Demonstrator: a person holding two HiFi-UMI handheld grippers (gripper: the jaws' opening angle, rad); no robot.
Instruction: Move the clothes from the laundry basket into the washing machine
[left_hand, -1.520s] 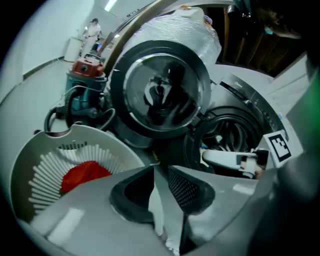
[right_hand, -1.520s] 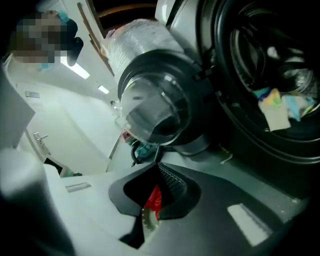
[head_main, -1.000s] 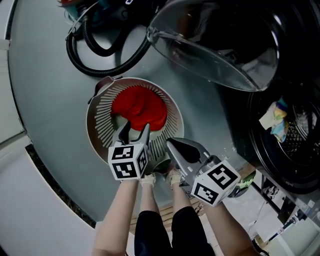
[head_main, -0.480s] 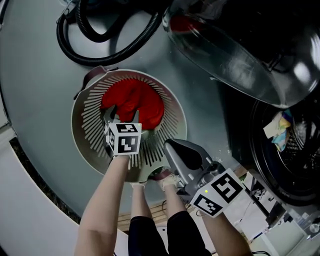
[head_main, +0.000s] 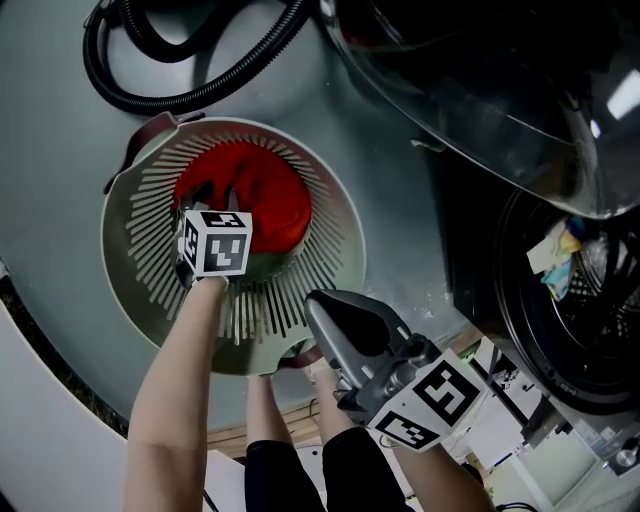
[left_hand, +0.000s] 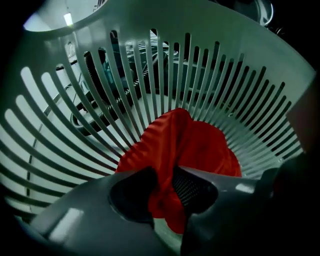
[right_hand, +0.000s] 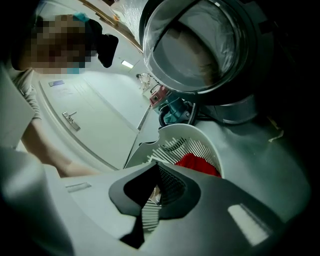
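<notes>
Head view: the left gripper (head_main: 214, 198) is reaching into the laundry basket (head_main: 340, 250), onto the red garment (head_main: 255, 195) at its bottom. The washing machine drum (head_main: 580, 300) is gaping at right.

Left gripper view: its jaws are pinching a fold of that garment — the pick-up step.

Right gripper view: the right gripper (right_hand: 156, 187) is idling closed, empty — next comes lifting the garment toward the drum.

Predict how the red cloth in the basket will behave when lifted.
Probably floppy: the red cloth lies crumpled and bunches into a ridge between the jaws of the left gripper. Likely light, since it looks thin. It would probably drape and hang rather than keep shape.
</notes>
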